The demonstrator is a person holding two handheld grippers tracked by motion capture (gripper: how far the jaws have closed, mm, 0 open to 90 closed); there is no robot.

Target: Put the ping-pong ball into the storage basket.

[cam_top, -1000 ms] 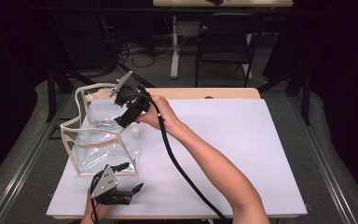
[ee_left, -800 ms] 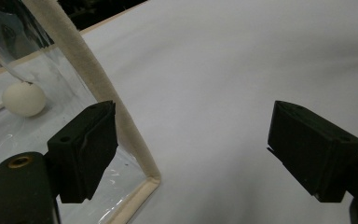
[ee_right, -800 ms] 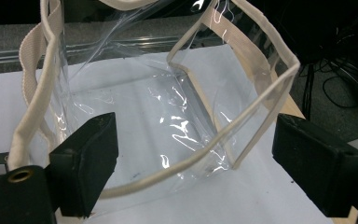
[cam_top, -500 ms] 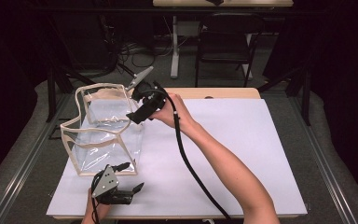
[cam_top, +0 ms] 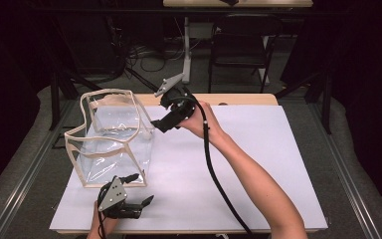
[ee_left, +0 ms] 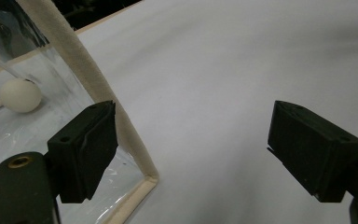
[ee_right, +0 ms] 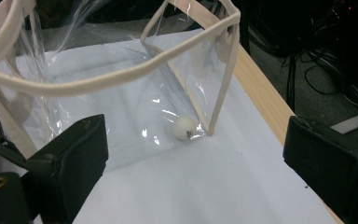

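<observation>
The right tongs (cam_top: 162, 125) hang above the table just beside the far right corner of the clear bag (cam_top: 110, 142). Their jaws have just been opening and now stand wide apart with nothing between them. Seen along those jaws in the right gripper view, the small white ball (ee_right: 184, 127) lies ahead, inside the bag on its floor, tucked against an upright seam.

The left tongs (cam_top: 140, 205) rest low at the near edge of the white table top (cam_top: 258, 164), jaws spread and empty. One pad sits just beside the bag's near bottom corner, whether touching I cannot tell.

The ball looks light, hard and smooth, so it will likely roll or pop out of a careless pinch; take it across its middle, squarely between the pads.

The bag is thin, floppy film stiffened only by its cream fabric trim (ee_right: 121, 74). It weighs little and will probably slide or fold if pushed. The trim at the rim or a corner seam gives the surest hold; the slick film does not.
</observation>
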